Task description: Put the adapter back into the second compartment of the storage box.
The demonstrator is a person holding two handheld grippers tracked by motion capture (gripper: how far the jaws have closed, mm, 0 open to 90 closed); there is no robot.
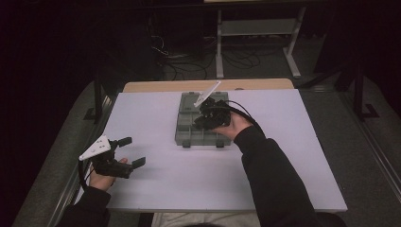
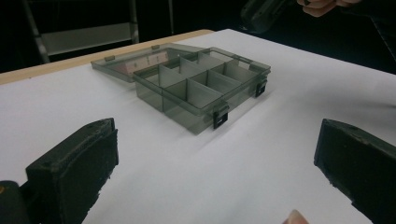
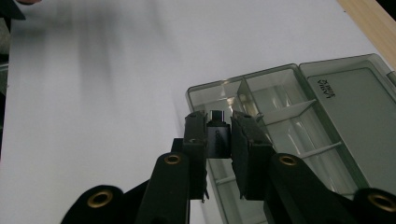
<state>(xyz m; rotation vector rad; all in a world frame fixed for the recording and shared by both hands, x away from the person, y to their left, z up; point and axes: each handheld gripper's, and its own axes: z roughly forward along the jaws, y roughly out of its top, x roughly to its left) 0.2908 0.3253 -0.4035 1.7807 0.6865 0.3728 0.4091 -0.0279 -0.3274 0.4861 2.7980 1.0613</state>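
Observation:
A smoky grey compartment box lies open mid-table, its lid folded flat on the far side. Its divided cells look empty. My right gripper hovers over the box, shut on a small black adapter whose metal plug end points down toward a near corner cell. My left gripper rests at the table's left edge, well apart from the box, open. Nothing lies between its fingers.
The white tabletop stretches wide on all sides of the box. A wooden strip runs along the far edge. Beyond it stand a metal shelf frame and loose cables on the dark floor.

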